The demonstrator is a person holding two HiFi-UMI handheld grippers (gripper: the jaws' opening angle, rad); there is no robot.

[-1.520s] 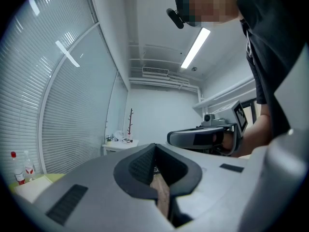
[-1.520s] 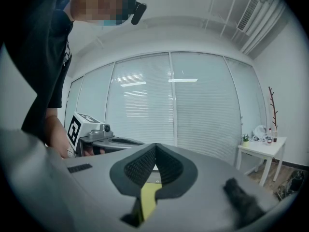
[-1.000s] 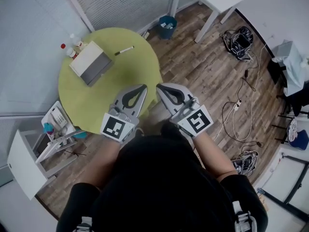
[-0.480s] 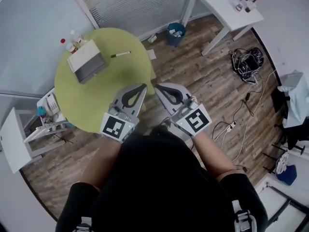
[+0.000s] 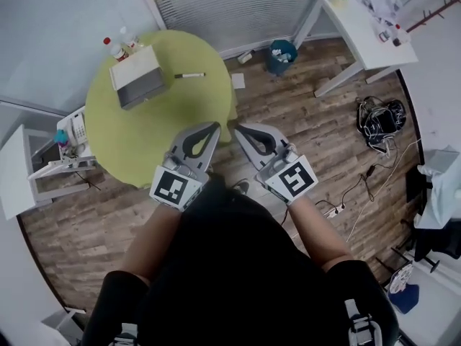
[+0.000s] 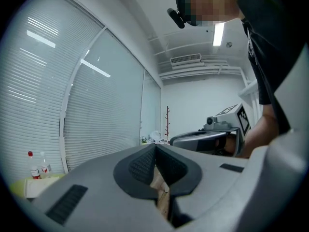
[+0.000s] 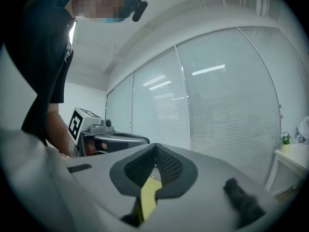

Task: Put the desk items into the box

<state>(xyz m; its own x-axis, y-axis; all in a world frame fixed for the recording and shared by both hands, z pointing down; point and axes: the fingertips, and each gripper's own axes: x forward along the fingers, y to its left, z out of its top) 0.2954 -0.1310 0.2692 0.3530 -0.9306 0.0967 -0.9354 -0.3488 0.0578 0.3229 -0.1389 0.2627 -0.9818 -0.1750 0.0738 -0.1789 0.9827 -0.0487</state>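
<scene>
A round yellow-green table [image 5: 151, 132] stands ahead and to the left in the head view. On it rest an open white and grey box [image 5: 137, 85], a black marker [image 5: 189, 75] to the box's right, and two small bottles [image 5: 115, 47] behind the box. My left gripper [image 5: 215, 126] and right gripper [image 5: 238, 129] are held side by side over the table's near right edge, well short of the items. Both are shut with nothing between the jaws. The left gripper view shows its closed tips [image 6: 155, 146] and the bottles [image 6: 33, 164] far left. The right gripper view shows closed tips [image 7: 155, 146].
A white desk [image 5: 360, 20] stands at the back right with a blue bin [image 5: 281, 55] beside it. Cables [image 5: 382, 121] lie on the wood floor at right. A low stand with a phone [image 5: 72, 130] sits left of the table. Blinds and glass walls run behind.
The head view has swung, so the table, box and marker now sit a little higher in the picture. Both grippers keep their place and stay shut.
</scene>
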